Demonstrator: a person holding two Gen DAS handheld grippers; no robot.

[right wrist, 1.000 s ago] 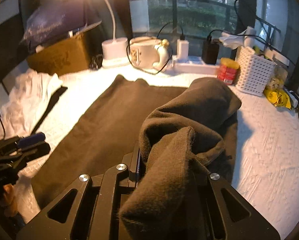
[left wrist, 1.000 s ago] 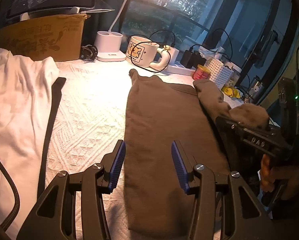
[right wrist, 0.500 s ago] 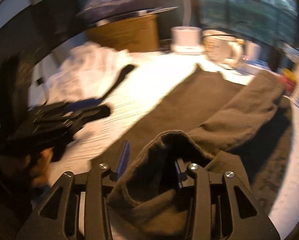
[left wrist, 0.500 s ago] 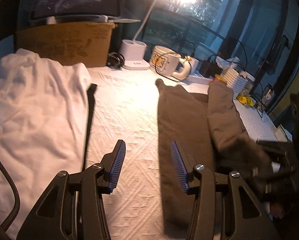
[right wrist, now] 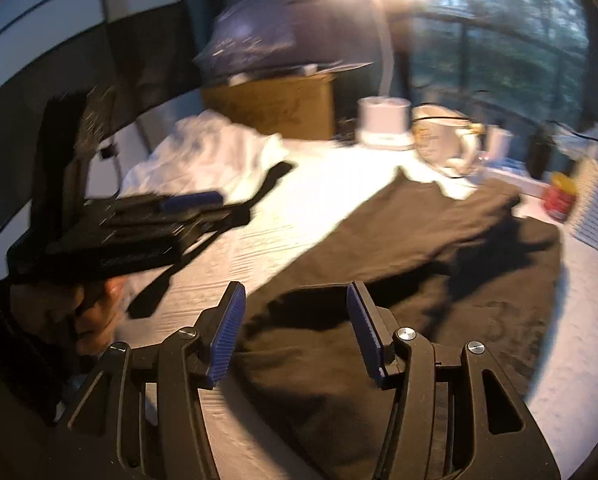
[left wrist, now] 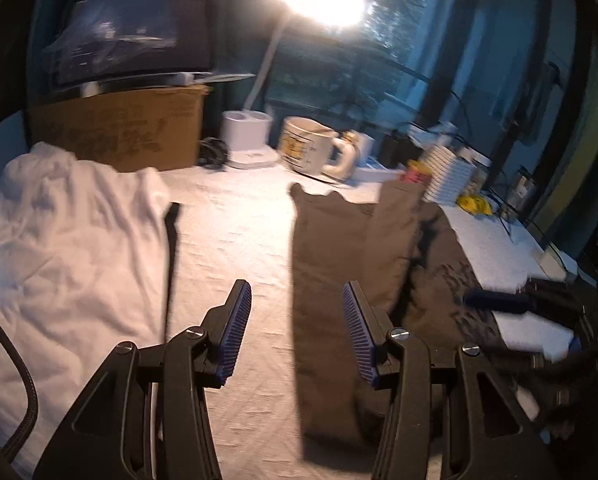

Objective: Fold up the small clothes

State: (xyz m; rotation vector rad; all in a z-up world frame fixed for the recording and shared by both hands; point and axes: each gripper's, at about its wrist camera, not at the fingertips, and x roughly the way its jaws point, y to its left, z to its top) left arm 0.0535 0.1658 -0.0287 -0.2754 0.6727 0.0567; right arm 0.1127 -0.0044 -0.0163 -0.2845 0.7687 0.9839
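A brown garment [left wrist: 331, 256] lies flat on the white textured cover, one side folded over its middle [right wrist: 451, 224]. My left gripper [left wrist: 297, 320] hovers over the garment's left edge, open, with nothing between its blue pads. My right gripper [right wrist: 295, 320] hangs above the near end of the garment; its jaws are opening and nothing is between them, the cloth lying below. In the right wrist view the left gripper [right wrist: 159, 216] shows at the left, held by a hand [right wrist: 95, 312]. The left wrist view has the right gripper [left wrist: 507, 304] at its right edge.
A crumpled white garment [left wrist: 71, 240] and a black strap [left wrist: 173, 248] lie on the left. Along the back stand a cardboard box [left wrist: 131, 132], a lamp base [left wrist: 245, 136], a big mug [left wrist: 307, 152], a red tin [right wrist: 559, 200] and a white basket [left wrist: 451, 176].
My right gripper has let go of the brown fold, which now lies on the garment, and has drawn back. My left gripper has lifted and pulled back a little.
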